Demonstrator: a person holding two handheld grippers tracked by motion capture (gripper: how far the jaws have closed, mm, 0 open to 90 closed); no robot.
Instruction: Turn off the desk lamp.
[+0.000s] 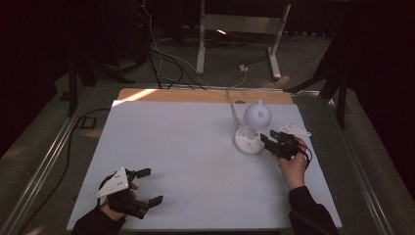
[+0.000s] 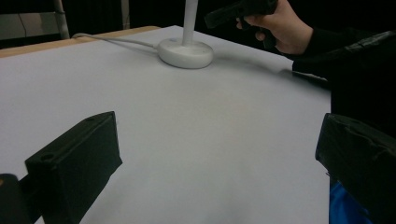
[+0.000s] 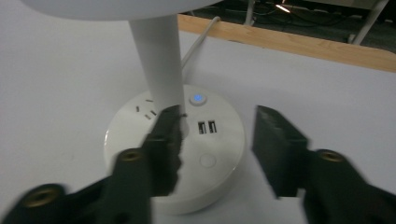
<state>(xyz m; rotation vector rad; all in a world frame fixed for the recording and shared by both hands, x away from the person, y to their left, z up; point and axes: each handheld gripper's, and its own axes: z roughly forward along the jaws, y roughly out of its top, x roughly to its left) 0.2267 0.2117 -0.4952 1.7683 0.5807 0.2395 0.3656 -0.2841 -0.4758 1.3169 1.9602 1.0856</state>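
Observation:
A white desk lamp stands at the right of the white table, with a round head (image 1: 257,115) and a round base (image 1: 249,140). In the right gripper view the base (image 3: 219,154) carries sockets, two USB ports and a small button lit blue (image 3: 198,99), and the stem (image 3: 156,65) rises from it. My right gripper (image 1: 269,137) hovers just over the base's right side, jaws open (image 3: 219,116) with nothing between them. The left gripper (image 1: 152,185) rests open near the table's front left corner, its jaws (image 2: 219,130) wide apart over bare table. The lamp base (image 2: 185,52) and right gripper (image 2: 238,11) lie far ahead of it.
The lamp's white cord (image 1: 232,105) runs back over the wooden far edge (image 1: 195,95). A flat white piece (image 1: 293,129) lies right of the lamp. Cables and a white desk frame (image 1: 200,44) are on the floor beyond.

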